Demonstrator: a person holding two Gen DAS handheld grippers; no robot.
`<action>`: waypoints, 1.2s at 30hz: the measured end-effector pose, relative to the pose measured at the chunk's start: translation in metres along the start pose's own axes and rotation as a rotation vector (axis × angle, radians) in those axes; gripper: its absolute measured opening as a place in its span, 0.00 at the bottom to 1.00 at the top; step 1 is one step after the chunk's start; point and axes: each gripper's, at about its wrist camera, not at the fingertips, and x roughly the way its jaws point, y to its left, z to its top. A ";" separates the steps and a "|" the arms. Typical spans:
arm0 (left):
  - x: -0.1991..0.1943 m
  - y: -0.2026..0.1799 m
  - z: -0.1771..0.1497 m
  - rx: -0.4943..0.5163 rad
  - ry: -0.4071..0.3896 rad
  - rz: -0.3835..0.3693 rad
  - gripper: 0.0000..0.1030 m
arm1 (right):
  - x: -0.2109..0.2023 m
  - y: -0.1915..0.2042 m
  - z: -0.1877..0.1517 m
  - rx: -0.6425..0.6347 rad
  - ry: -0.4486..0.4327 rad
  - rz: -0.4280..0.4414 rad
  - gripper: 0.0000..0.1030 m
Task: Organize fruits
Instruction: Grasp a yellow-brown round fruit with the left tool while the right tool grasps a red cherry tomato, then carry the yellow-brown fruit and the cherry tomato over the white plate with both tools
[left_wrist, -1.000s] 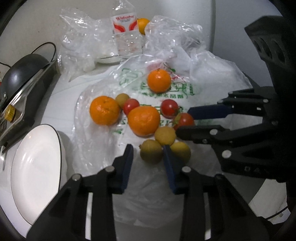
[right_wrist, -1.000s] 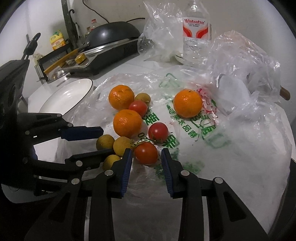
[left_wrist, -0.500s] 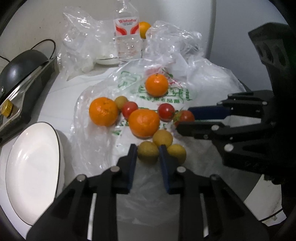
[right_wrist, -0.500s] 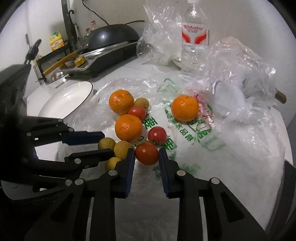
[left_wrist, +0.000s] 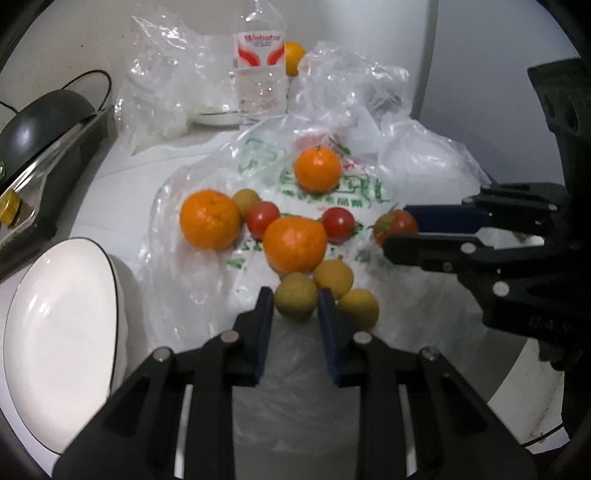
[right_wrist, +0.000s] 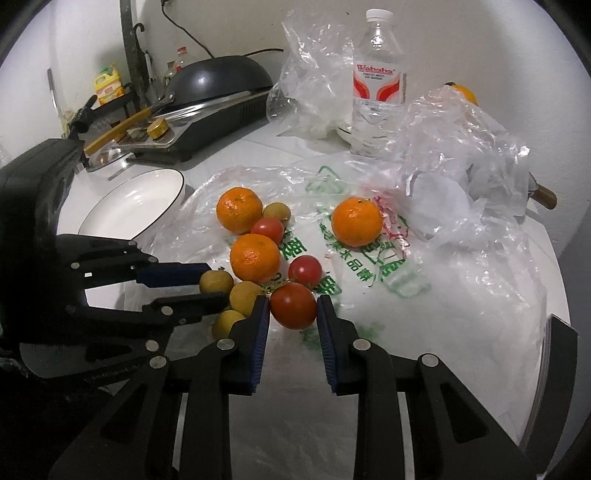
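Observation:
Fruit lies loose on a flattened plastic bag (left_wrist: 207, 280): three oranges (left_wrist: 209, 219), red tomatoes (left_wrist: 338, 224) and small yellow-green round fruits (left_wrist: 333, 278). My left gripper (left_wrist: 294, 295) is shut on the nearest small yellow-green fruit (left_wrist: 295, 303), its blue pads pressing both sides; in the right wrist view the left gripper (right_wrist: 214, 282) enters from the left. My right gripper (right_wrist: 291, 306) is shut on a red tomato (right_wrist: 293, 302), and in the left wrist view the right gripper (left_wrist: 397, 229) comes in from the right with that tomato (left_wrist: 393, 223).
A white plate (left_wrist: 55, 332) (right_wrist: 136, 199) stands left of the bag. Behind the fruit are a water bottle (right_wrist: 376, 92), crumpled clear bags (right_wrist: 461, 155) and another orange (left_wrist: 293, 62). A black pan on a cooker (right_wrist: 218, 81) fills the back left.
Both grippers' jaws have closed in, the left onto the small yellow-green fruit and the right onto the tomato. The hands have barely shifted.

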 end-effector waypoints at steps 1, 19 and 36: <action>0.000 0.001 0.000 -0.004 -0.001 -0.003 0.25 | -0.001 -0.001 0.000 0.000 -0.001 -0.003 0.27; -0.036 0.008 0.001 -0.011 -0.077 -0.008 0.25 | -0.013 0.016 0.010 -0.023 -0.029 -0.027 0.27; -0.073 0.039 -0.009 -0.039 -0.151 0.033 0.25 | -0.019 0.060 0.030 -0.076 -0.075 0.003 0.27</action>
